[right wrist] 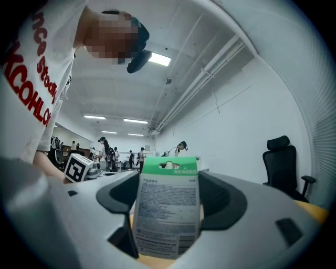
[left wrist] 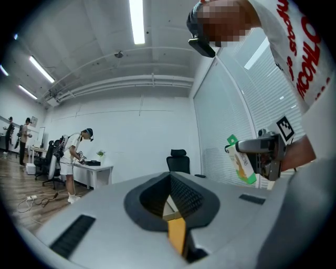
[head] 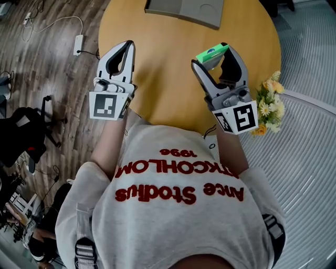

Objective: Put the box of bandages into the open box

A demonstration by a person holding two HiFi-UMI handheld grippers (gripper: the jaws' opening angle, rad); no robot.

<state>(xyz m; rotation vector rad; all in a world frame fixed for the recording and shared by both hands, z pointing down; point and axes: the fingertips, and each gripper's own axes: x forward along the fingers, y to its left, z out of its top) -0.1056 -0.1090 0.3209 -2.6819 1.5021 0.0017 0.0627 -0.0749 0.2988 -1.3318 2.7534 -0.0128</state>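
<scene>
- The right gripper [head: 220,55], over the near side of the table [head: 168,89], is clamped on the box of bandages [right wrist: 167,210]; its green end points out of the jaws.
- The left gripper [head: 125,50], also over the table's near side, has its jaws pressed together on nothing.
- The open box [head: 184,10] lies at the table's far edge. It seems best to carry the bandages above it, lower them inside, and only then loosen the grip.
</scene>
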